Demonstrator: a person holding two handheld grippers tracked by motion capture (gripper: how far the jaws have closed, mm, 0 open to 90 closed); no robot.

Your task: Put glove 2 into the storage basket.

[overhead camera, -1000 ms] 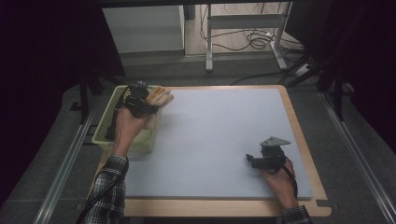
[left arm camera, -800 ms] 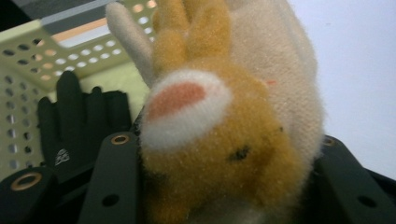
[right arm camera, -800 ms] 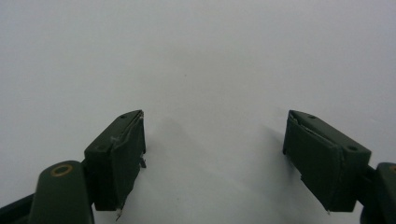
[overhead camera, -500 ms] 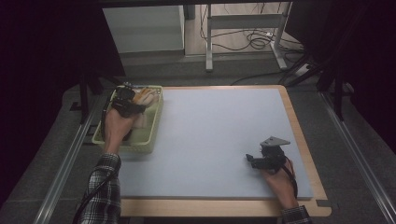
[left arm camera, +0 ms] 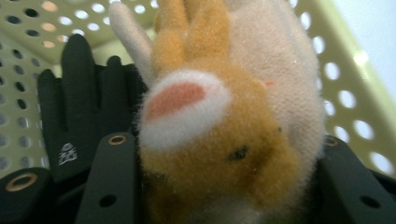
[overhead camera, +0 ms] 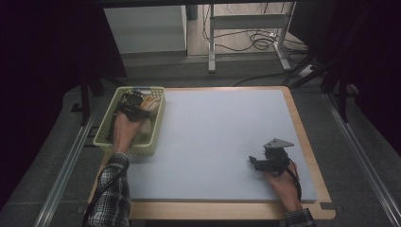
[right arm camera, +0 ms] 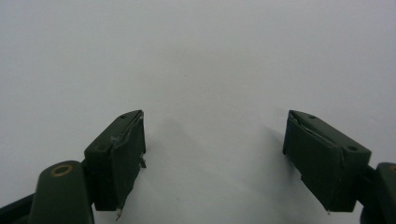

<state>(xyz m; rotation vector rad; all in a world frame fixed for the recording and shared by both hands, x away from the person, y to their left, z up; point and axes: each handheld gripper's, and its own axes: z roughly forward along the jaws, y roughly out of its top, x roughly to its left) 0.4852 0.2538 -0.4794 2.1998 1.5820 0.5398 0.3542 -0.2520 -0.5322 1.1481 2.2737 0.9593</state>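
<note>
A soft orange and white plush animal (left arm camera: 243,93) sits between the jaws of my left gripper (left arm camera: 224,140), which is shut on it from both sides. In the high view my left gripper (overhead camera: 134,103) is low inside the pale green perforated basket (overhead camera: 105,137) at the table's left, with the plush animal (overhead camera: 150,101) at its far end. A black glove (left arm camera: 79,112) lies in the basket beside the toy. My right gripper (overhead camera: 256,163) rests on the light blue mat (overhead camera: 213,132) near the front right. Its jaws (right arm camera: 215,121) stand open over bare mat.
The basket's holed wall (left arm camera: 355,74) rises close on the toy's right. The mat lies on a wooden-edged table (overhead camera: 302,137). Beyond the table stand a grey cabinet (overhead camera: 144,28) and a metal frame with cables (overhead camera: 250,42) on the floor.
My left hand has moved left from the basket's right rim and sunk into the basket with the plush animal still held. The right gripper has stayed put.
</note>
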